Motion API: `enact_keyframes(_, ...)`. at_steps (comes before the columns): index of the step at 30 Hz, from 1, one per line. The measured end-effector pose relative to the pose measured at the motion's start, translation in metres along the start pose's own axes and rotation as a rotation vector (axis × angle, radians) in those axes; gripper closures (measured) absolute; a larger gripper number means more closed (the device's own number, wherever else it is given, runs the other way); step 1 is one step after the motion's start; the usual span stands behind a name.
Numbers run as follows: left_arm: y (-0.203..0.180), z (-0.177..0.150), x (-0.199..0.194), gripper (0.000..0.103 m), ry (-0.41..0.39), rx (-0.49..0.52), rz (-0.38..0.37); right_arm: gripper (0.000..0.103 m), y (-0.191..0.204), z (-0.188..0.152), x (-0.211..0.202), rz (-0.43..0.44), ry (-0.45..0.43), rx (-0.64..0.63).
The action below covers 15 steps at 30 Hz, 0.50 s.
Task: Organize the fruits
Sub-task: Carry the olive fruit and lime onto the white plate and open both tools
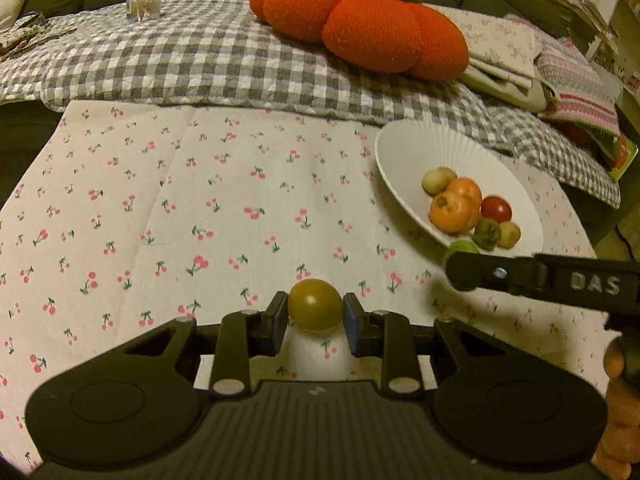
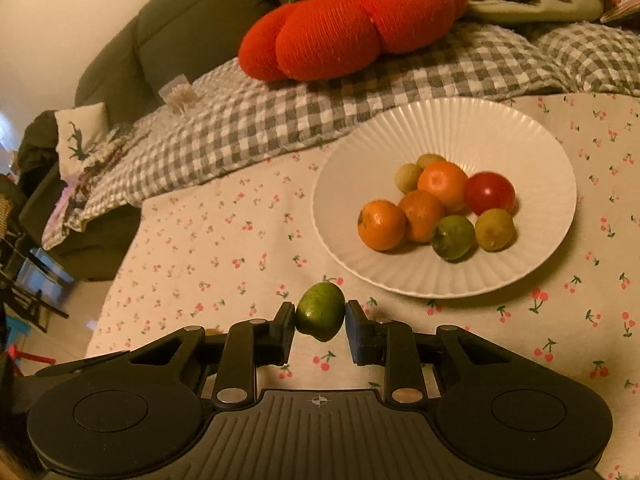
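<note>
My left gripper (image 1: 315, 312) is shut on an olive-yellow round fruit (image 1: 315, 305) above the cherry-print cloth. My right gripper (image 2: 320, 317) is shut on a green fruit (image 2: 321, 312) just short of the near rim of the white ribbed plate (image 2: 400, 136). The plate holds several fruits: oranges (image 2: 381, 225), a red tomato (image 2: 489, 193) and small green ones (image 2: 453, 237). In the left wrist view the plate (image 1: 424, 140) lies to the right, and the right gripper's finger (image 1: 480, 276) reaches in beside it with the green fruit (image 1: 462, 247) at its tip.
A big orange pumpkin cushion (image 1: 360, 24) lies on a grey checked blanket (image 1: 180, 60) behind the cloth. Folded fabrics (image 1: 520, 60) sit at the back right. A small bag of cotton swabs (image 1: 143, 0) stands at the back left. A dark sofa runs behind.
</note>
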<state>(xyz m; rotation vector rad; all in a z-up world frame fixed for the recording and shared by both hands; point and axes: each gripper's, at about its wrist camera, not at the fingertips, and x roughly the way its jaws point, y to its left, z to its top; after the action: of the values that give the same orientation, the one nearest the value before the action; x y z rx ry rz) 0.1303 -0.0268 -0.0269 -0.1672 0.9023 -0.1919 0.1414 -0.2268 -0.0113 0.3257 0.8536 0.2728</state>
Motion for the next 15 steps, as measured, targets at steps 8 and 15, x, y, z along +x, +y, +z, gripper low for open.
enact_keyframes(8, -0.008, 0.016, -0.007, 0.075, -0.061, -0.009, -0.024, 0.077, -0.016, 0.018, -0.028, 0.0, -0.072, 0.036)
enact_keyframes(15, -0.025, 0.039, -0.006, 0.075, -0.134, -0.004, -0.066, 0.077, -0.049, 0.036, -0.052, -0.032, -0.153, 0.12)
